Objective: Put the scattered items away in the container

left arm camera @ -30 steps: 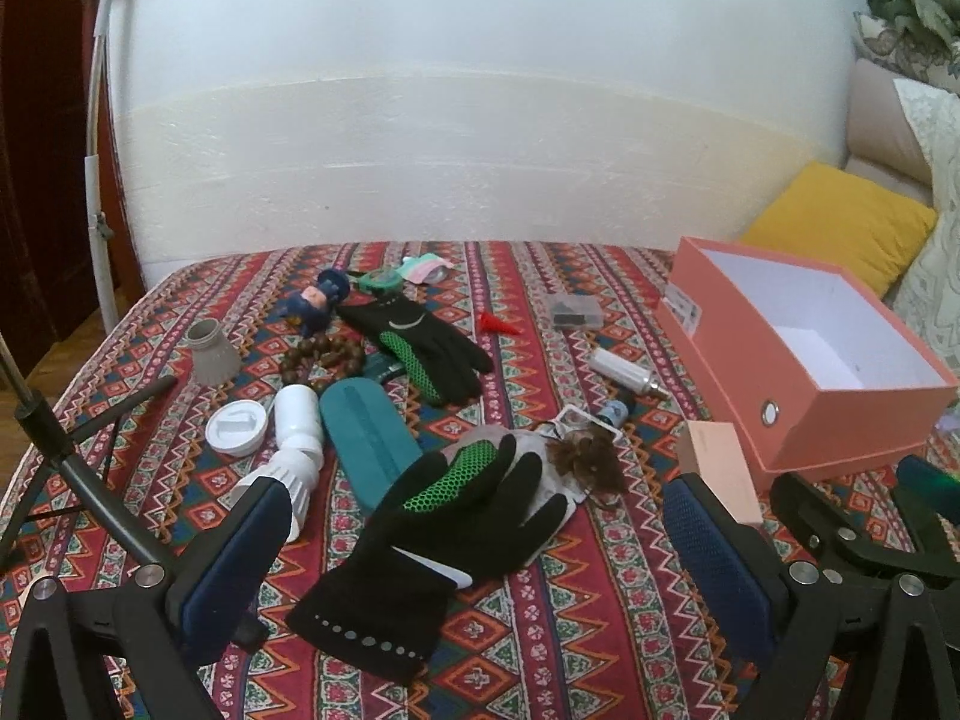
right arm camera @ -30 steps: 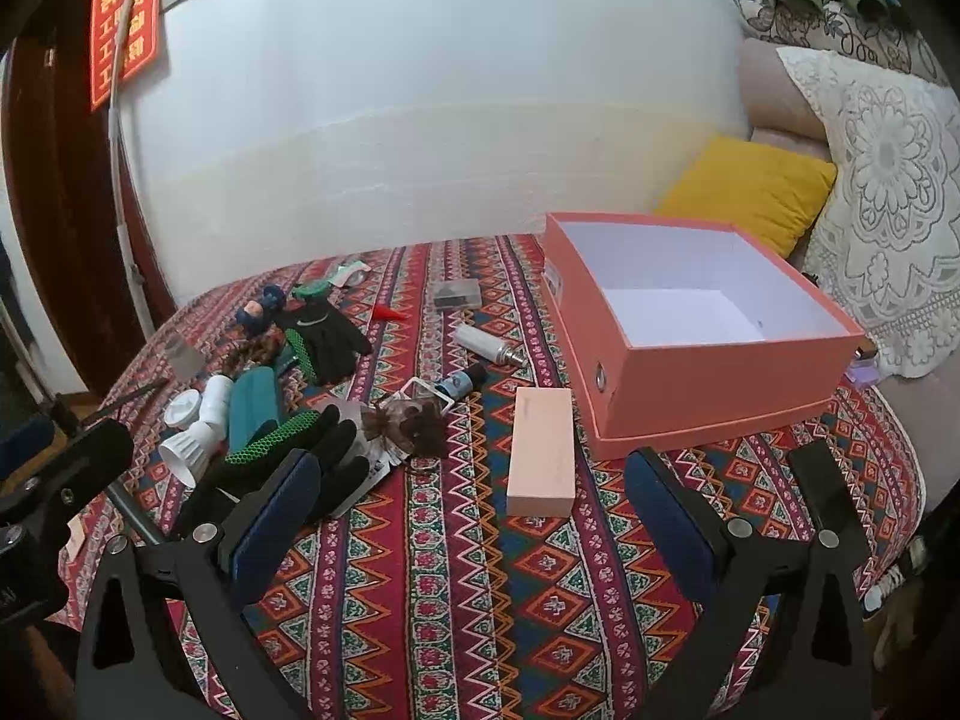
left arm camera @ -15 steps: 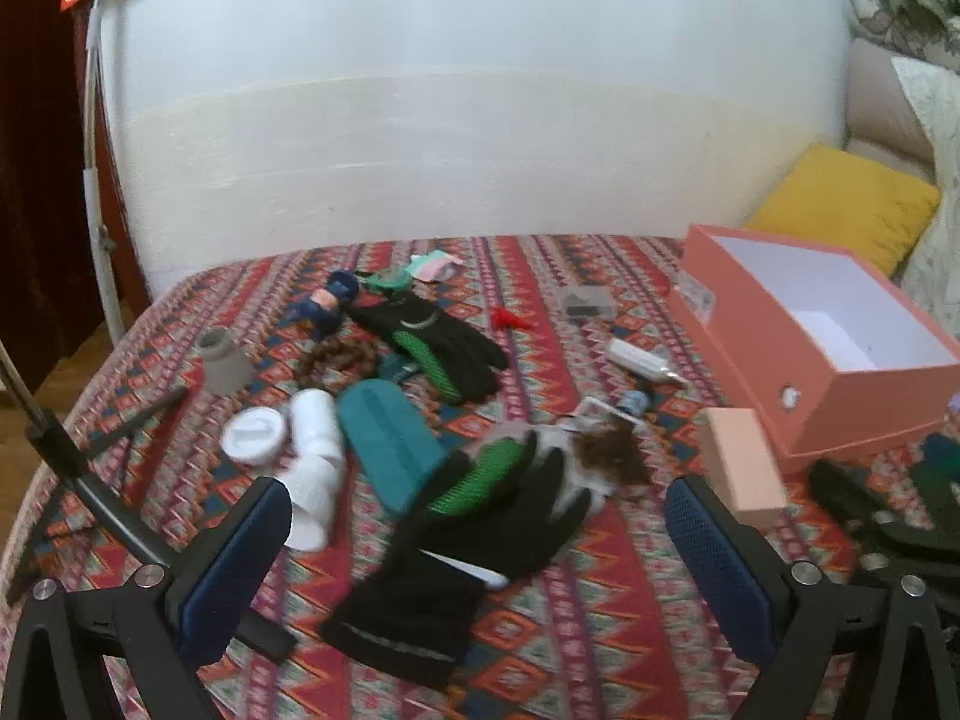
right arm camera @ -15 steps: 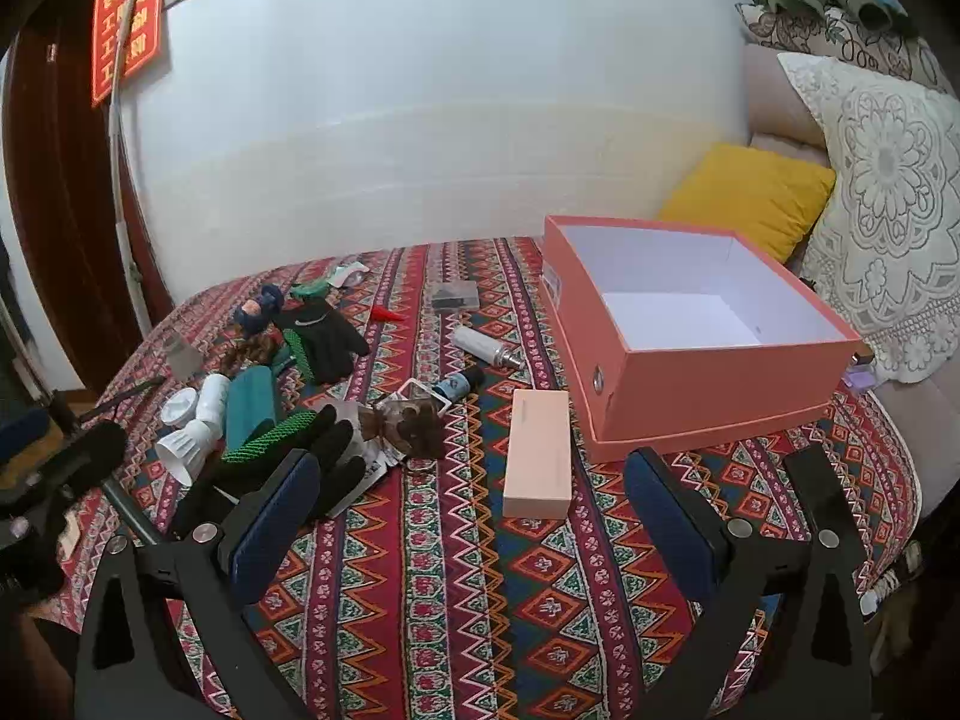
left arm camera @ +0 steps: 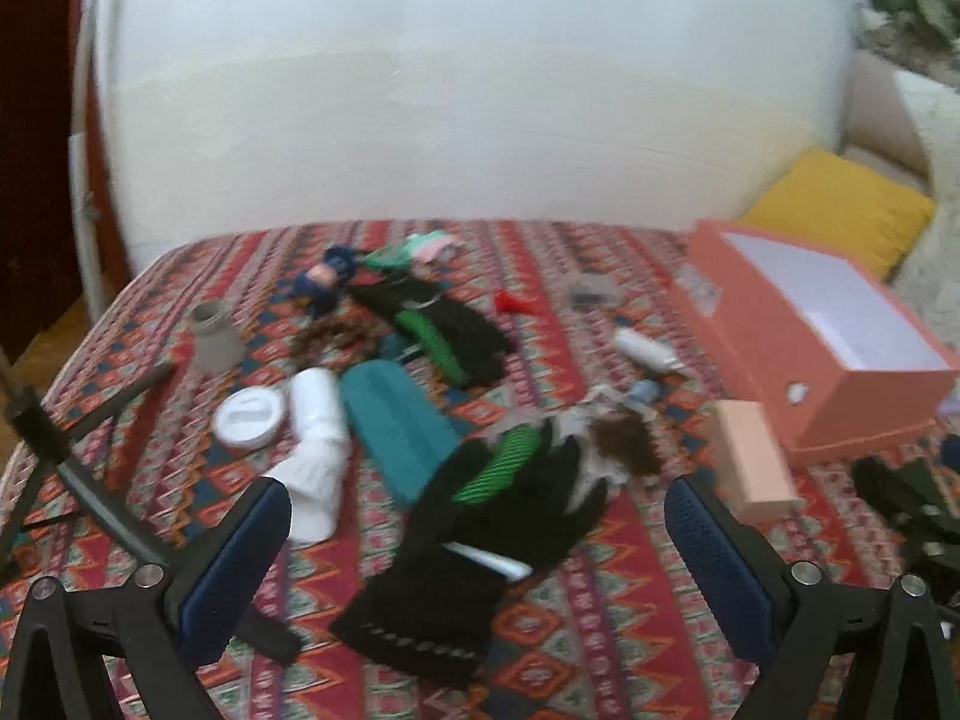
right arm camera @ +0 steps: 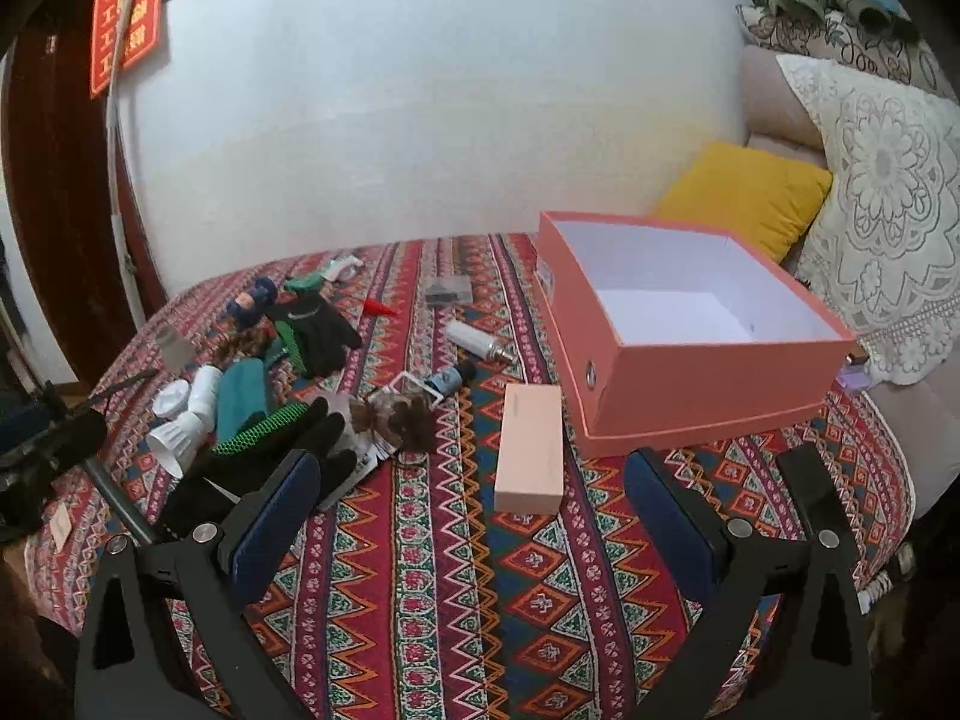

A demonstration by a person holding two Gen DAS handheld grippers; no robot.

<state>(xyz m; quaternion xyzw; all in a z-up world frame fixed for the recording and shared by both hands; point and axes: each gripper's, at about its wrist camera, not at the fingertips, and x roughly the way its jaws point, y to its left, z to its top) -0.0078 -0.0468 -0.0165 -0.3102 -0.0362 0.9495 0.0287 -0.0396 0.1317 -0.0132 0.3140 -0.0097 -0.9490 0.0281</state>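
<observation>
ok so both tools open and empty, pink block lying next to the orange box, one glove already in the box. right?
Not quite. The box holds nothing; the right wrist view shows only its bare white floor. Both gloves lie on the bedspread. The rest stands: left tool and right tool open and empty, pink block beside the box.

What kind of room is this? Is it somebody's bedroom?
Probably a bedroom or living room at home. The things lie on a soft surface under a patterned red cover, likely a bed or daybed, with a yellow cushion and a lace-covered pillow at one end against a plain white wall.
</observation>
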